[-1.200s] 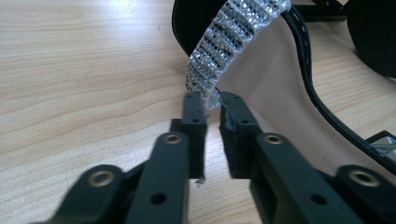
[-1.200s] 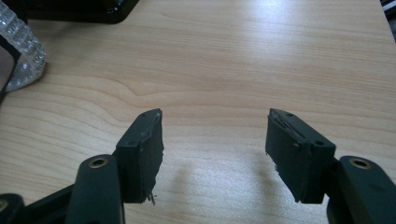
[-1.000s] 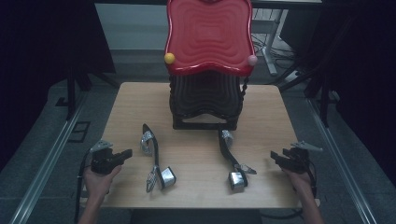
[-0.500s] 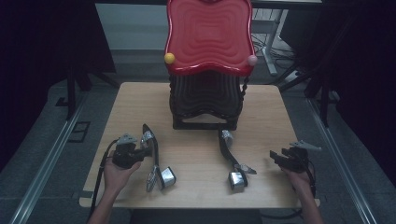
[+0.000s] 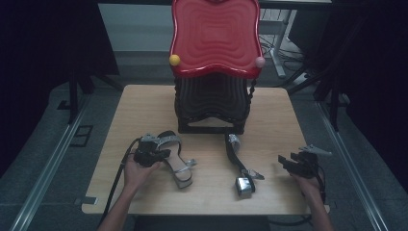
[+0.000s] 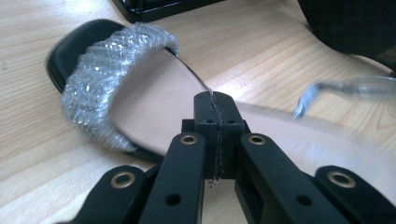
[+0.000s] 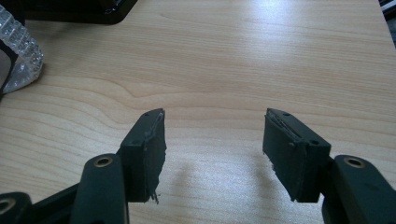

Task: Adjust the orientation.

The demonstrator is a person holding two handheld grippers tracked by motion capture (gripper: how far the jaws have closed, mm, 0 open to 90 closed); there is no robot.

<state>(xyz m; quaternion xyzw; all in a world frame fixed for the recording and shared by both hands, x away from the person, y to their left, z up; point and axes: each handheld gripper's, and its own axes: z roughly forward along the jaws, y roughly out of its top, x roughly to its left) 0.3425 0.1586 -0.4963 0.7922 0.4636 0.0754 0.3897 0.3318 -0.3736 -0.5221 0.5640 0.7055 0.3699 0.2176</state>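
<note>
Two silver-strapped high-heel sandals lie on the wooden table (image 5: 144,103). The left sandal (image 5: 177,166) lies right beside my left gripper (image 5: 166,154), which is shut with nothing between its jaws. In the left gripper view the closed tips of the left gripper (image 6: 215,100) hover over the pale insole (image 6: 154,93), just behind the glittery toe strap (image 6: 105,77). The right sandal (image 5: 239,163) lies in front of the stand. My right gripper (image 5: 283,161) rests near the table's right edge, apart from that sandal. Its jaws stand open over bare wood (image 7: 215,128).
A black ribbed stand (image 5: 211,103) with a wavy red top (image 5: 214,36) stands at the back middle of the table; its base edge (image 6: 154,7) is close beyond the left sandal. A yellow knob (image 5: 174,60) and a pink knob (image 5: 260,61) sit at the red top's corners.
My left hand has moved right from the table's left edge up to the left sandal, which has shifted a little to the right. The right hand has stayed put.
</note>
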